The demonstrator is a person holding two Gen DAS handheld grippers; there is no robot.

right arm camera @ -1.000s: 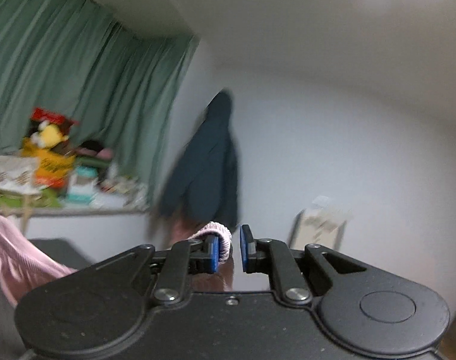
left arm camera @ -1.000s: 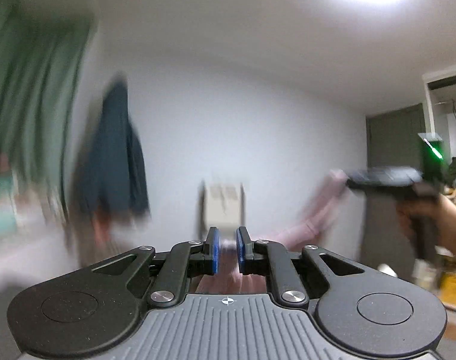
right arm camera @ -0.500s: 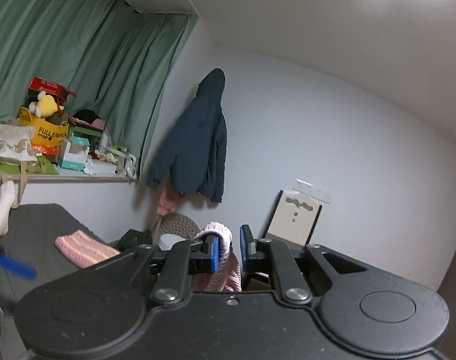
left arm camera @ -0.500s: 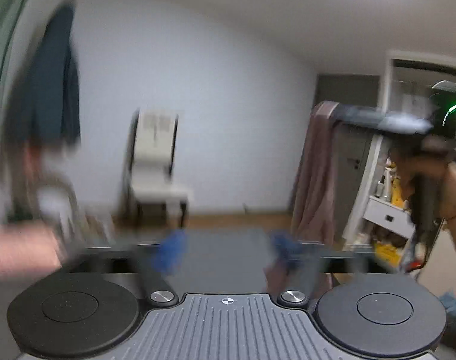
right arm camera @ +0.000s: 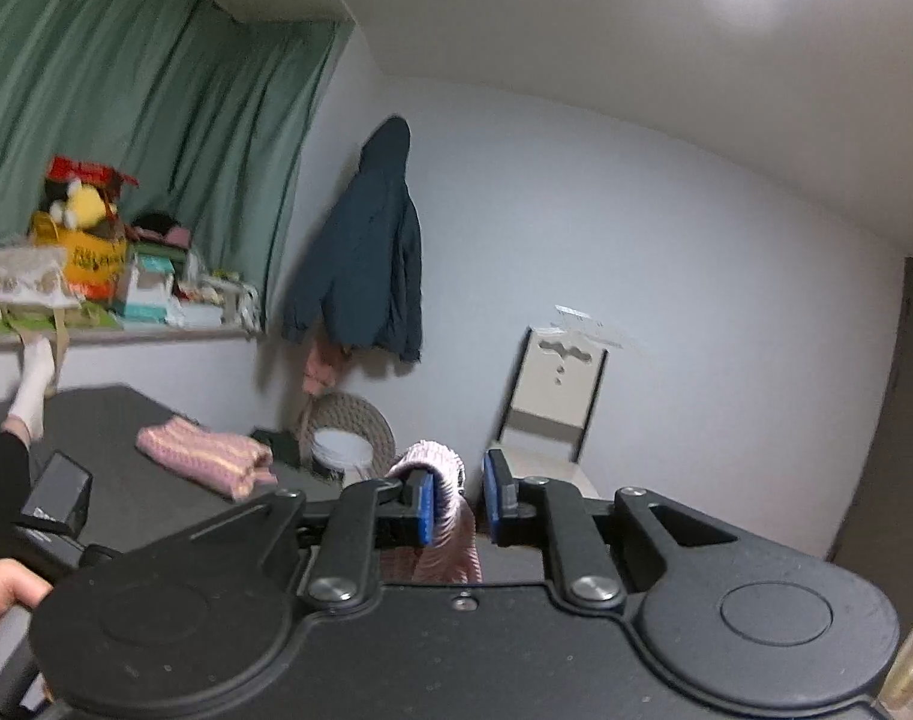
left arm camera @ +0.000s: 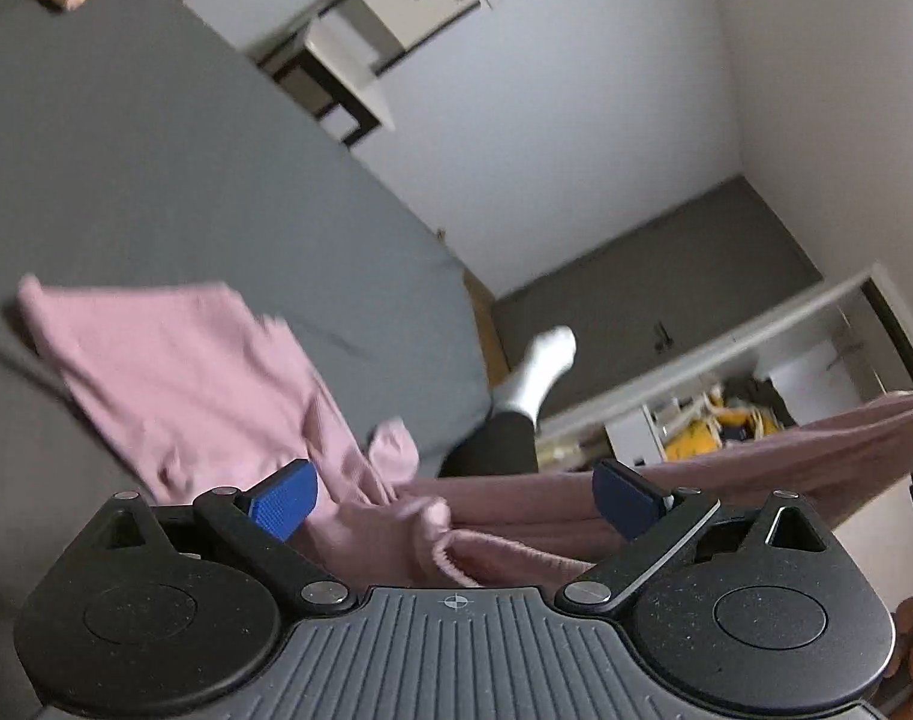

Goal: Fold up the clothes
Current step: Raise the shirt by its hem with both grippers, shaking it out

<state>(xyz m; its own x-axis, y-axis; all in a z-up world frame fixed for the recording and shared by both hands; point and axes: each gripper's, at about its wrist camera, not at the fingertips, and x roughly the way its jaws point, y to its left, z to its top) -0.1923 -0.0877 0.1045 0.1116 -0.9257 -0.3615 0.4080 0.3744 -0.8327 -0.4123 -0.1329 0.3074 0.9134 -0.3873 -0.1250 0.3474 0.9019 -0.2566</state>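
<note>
Your left gripper (left arm camera: 453,495) has its fingers spread wide, holding nothing, with the pink garment (left arm camera: 174,372) lying partly on the grey bed (left arm camera: 156,150) and running between those fingers toward your right. Your right gripper (right arm camera: 456,504) is pinching a ribbed edge of that same garment (right arm camera: 438,468), held up off the bed. Bring the left fingers down over a matching edge and close firmly before you pull, so the cloth spreads flat for the fold.
</note>
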